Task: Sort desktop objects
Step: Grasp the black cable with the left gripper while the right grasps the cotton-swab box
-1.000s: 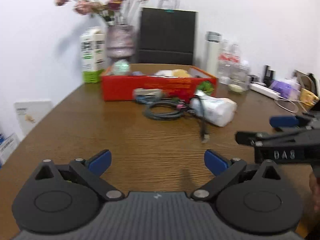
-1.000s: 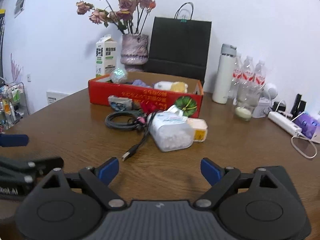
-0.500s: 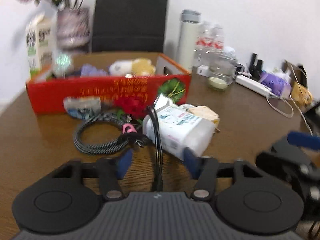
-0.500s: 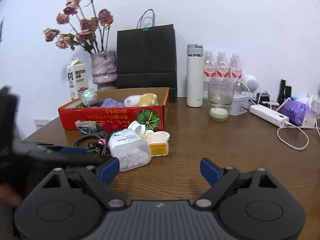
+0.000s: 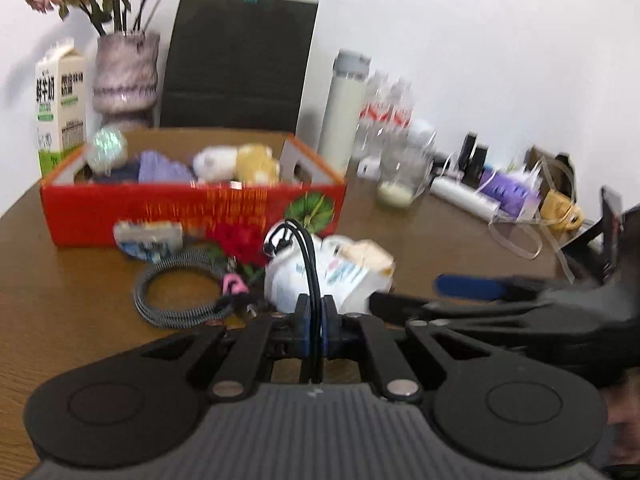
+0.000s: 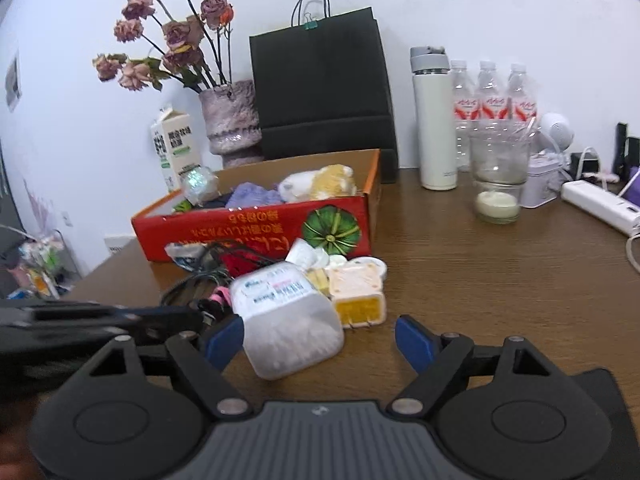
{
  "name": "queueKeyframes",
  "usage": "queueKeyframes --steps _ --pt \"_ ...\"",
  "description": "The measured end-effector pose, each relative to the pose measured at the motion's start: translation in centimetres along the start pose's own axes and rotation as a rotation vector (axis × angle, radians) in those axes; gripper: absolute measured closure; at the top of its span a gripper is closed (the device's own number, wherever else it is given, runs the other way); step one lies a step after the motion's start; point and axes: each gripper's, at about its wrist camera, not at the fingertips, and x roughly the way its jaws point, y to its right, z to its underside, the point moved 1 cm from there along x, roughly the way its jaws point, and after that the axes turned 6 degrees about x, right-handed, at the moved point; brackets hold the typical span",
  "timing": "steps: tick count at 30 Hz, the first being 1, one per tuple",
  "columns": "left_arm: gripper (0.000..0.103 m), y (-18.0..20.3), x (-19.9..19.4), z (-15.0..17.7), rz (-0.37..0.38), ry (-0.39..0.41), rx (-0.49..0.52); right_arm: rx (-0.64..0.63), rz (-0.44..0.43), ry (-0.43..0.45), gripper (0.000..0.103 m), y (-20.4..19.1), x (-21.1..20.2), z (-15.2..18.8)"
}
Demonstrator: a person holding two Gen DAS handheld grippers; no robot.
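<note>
both grippers, left gripper and right gripper, look the same: black linkage arms, blue pads, silver pivot screws, ribbed grey base.

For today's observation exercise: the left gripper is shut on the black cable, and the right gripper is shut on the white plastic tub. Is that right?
Not quite. In the right wrist view the right gripper is open, with the white plastic tub untouched between its fingers. The left gripper is indeed shut on the black cable.

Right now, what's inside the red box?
In the red box: a shiny ball, purple cloth over something dark, and a white-and-yellow plush toy. Whatever lies beneath them, on the box floor, is hidden.
</note>
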Motion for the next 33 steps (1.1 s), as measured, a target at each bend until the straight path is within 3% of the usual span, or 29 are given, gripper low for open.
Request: queueKeyframes --steps 4,8,13,16,18,21,26,29,31,32,33 --pt "0.097 -0.8 -1.9 -1.2 0.024 0.045 -0.053 0.049 -0.062 -0.007 0.024 0.6 1.1 0.2" --pt "0.097 -0.9 -3.3 -2.0 0.017 0.099 -0.042 -0.024 -0.087 0.03 0.024 -0.8 1.4 0.0" --pt "0.097 -1.8 -5.4 -1.7 0.008 0.127 -0.087 -0.109 -0.048 0.021 0.026 -2.4 3.6 -1.0" --pt "0.097 -2.2 -6.8 -0.9 -0.009 0.128 -0.08 -0.16 -0.046 -0.016 0.035 -3.3 4.3 -0.5" --pt "0.097 -2.3 -7.7 0.1 -0.005 0.109 -0.049 -0.176 -0.044 -0.069 0.038 -3.7 4.4 0.1" --pt "0.097 -2.0 -9.2 2.8 -0.012 0.073 0.025 -0.138 -0.037 -0.08 0.038 -3.8 3.1 0.8" --pt "0.097 -2.4 -9.9 7.3 -0.06 -0.029 -0.009 -0.064 0.01 -0.095 0.038 -4.6 -1.5 3.4" --pt "0.096 -2.5 -9.8 8.8 -0.087 -0.072 0.01 -0.102 0.032 -0.087 0.038 -5.6 -4.3 5.5" --pt "0.093 -2.9 -9.6 9.2 -0.085 -0.095 -0.012 -0.123 0.035 -0.091 0.038 -6.1 -5.3 6.2" --pt "0.085 -3.0 -9.4 9.1 -0.085 -0.1 -0.007 -0.137 0.039 -0.095 0.038 -6.3 -5.6 6.4" --pt "0.069 -3.2 -9.3 8.9 -0.087 -0.097 0.001 -0.141 0.046 -0.096 0.038 -6.4 -5.9 6.5"
